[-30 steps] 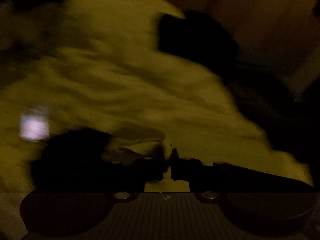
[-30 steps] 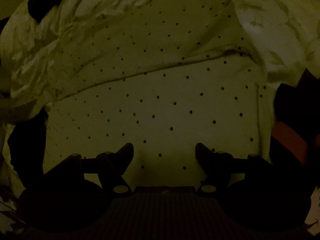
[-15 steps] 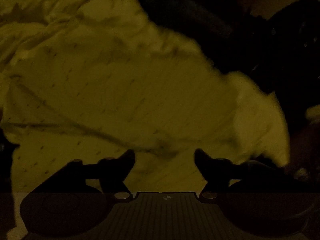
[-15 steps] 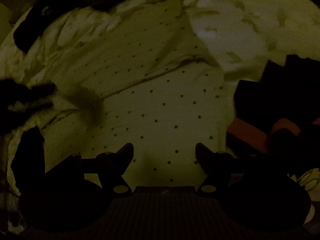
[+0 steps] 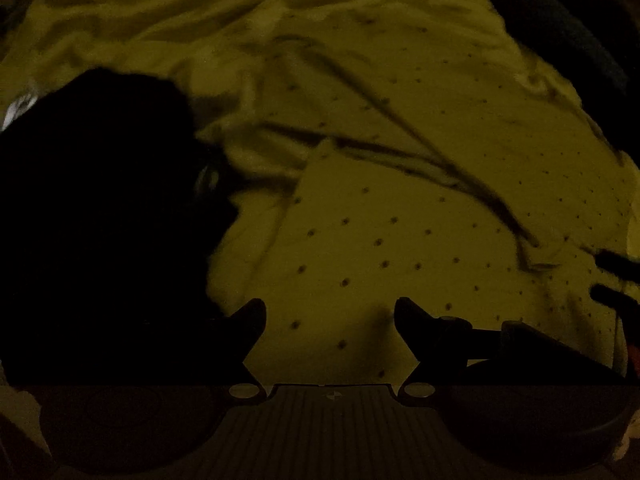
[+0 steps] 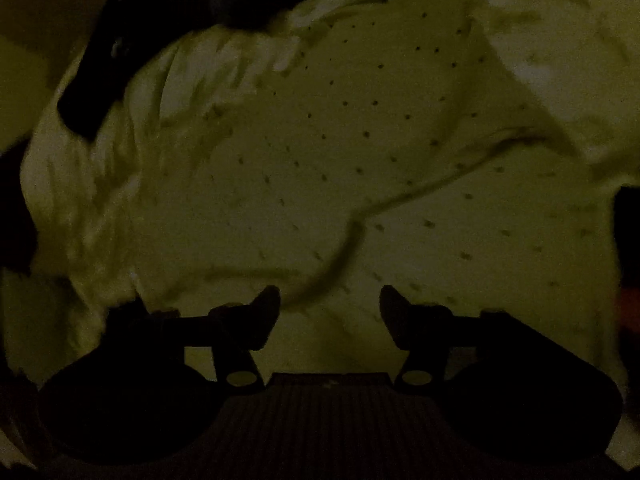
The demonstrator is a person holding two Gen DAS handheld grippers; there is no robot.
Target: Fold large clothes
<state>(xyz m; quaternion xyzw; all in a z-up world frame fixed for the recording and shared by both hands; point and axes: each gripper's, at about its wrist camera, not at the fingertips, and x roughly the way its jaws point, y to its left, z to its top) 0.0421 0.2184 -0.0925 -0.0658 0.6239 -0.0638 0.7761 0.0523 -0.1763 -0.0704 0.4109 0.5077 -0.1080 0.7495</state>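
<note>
A pale garment with small dark dots (image 5: pixel 400 220) lies spread and creased under both cameras in very dim light. My left gripper (image 5: pixel 330 312) hangs just over a flat dotted panel, its jaws wide open with only cloth below them. In the right wrist view the same dotted garment (image 6: pixel 360 140) fills the frame, with a dark fold line running across it. My right gripper (image 6: pixel 330 300) hovers above that fold; its jaws are closing, and no cloth is pinched between them. Two dark fingertips (image 5: pixel 612 280) of the other gripper show at the right edge of the left wrist view.
A big black shape (image 5: pixel 100 220) covers the left of the left wrist view. Dark cloth (image 5: pixel 560 20) lies at the top right there. Another dark item (image 6: pixel 108 64) lies at the upper left of the right wrist view, and a dark and reddish piece (image 6: pixel 628 260) at its right edge.
My left gripper let go of a cloth edge, opened wide and dropped close to the garment. My right gripper shifted across the garment and its jaws narrowed a little.
</note>
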